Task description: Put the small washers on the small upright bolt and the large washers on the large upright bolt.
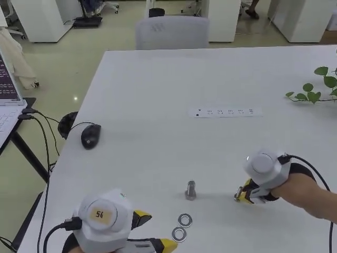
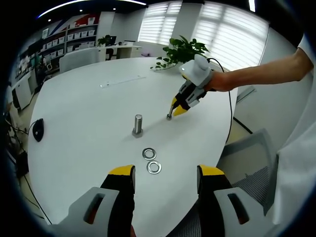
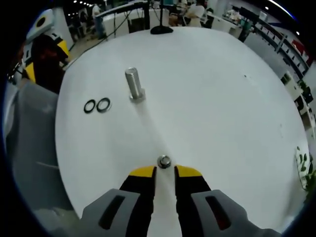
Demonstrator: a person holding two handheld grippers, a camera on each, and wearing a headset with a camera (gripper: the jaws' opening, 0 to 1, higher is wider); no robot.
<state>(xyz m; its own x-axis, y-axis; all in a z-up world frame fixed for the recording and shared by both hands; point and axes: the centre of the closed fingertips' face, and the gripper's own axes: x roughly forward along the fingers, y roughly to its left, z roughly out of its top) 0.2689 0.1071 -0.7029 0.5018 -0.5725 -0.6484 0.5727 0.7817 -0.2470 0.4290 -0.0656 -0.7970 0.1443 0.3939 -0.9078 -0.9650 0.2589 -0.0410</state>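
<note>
The large bolt (image 1: 190,191) stands upright on the white table. Two large washers (image 1: 185,220) (image 1: 179,234) lie flat side by side in front of it. My left gripper (image 1: 156,229) is open just left of the washers; in the left gripper view the gripper (image 2: 167,173) has them (image 2: 149,153) (image 2: 154,168) just ahead of its fingertips. The small bolt (image 3: 164,161) stands upright right at the tips of my right gripper (image 3: 165,173). Those jaws stand a narrow gap apart with nothing between them. The right gripper (image 1: 242,194) is right of the large bolt.
A white power strip (image 1: 224,112) lies flat mid-table. A black mouse (image 1: 90,135) sits near the left table edge, with cables hanging over it. Plant leaves (image 1: 316,89) reach in at the right. A grey chair (image 1: 171,31) stands at the far side.
</note>
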